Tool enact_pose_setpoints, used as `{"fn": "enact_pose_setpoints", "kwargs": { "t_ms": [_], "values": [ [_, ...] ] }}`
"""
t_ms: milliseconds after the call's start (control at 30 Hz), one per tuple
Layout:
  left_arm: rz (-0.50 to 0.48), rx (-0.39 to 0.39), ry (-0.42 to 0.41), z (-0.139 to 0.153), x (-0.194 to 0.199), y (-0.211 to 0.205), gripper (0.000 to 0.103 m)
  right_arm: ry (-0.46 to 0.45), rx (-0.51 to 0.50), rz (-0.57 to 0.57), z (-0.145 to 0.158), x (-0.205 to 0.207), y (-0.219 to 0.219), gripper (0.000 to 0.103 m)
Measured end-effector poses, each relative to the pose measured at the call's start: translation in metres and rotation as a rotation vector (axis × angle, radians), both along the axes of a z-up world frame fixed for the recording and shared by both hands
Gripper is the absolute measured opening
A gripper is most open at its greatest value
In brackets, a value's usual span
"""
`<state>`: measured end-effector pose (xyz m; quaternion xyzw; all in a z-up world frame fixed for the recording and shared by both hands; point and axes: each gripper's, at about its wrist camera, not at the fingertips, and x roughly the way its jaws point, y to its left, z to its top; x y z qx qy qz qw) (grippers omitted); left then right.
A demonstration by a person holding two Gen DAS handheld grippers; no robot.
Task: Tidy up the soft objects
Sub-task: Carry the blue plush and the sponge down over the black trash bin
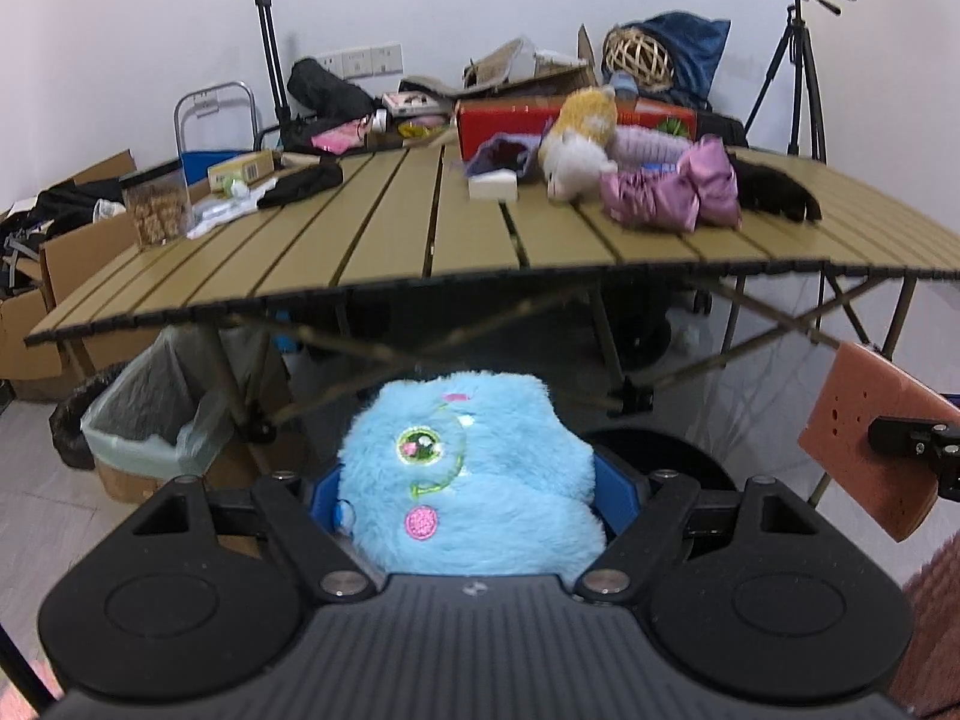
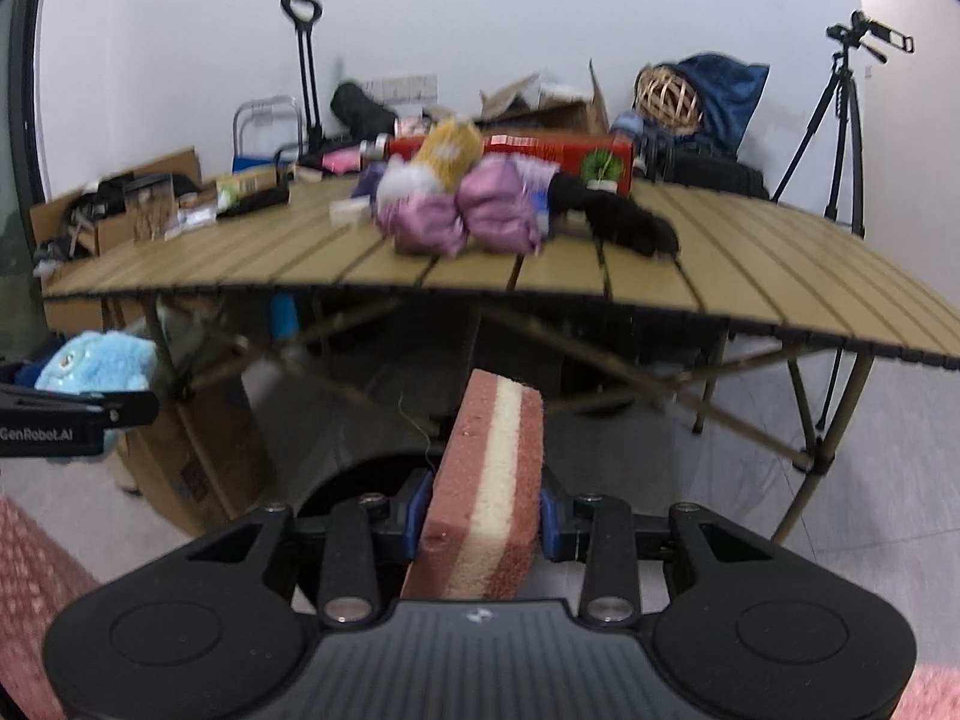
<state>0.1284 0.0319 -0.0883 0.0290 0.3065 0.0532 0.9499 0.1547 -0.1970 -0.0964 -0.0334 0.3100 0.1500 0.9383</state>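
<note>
My left gripper is shut on a fluffy blue plush toy with an embroidered eye, held in front of and below the table edge. A pink-and-cream layered sponge stands on edge in my right gripper, which is shut on it. That sponge also shows at the right of the left wrist view, and the blue plush at the left of the right wrist view. On the slatted tan table lie a yellow-and-white plush, a purple satin bundle, a black furry piece and a white block.
A clear jar, small boxes and a red box crowd the table's far side. Under the table's left end stands a lined bin. Cardboard boxes sit at the left, a tripod with camera at the right.
</note>
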Motion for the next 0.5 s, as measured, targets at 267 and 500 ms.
{"fn": "enact_pose_setpoints", "kwargs": {
  "t_ms": [267,500],
  "values": [
    [-0.007,0.008,0.076,-0.021,-0.007,0.001,0.081,0.139,-0.073,0.016,-0.025,-0.002,0.008,0.035],
    [-0.013,0.006,0.133,-0.033,-0.008,0.003,0.081,0.241,-0.105,-0.008,-0.046,0.003,0.008,0.035]
  ]
}}
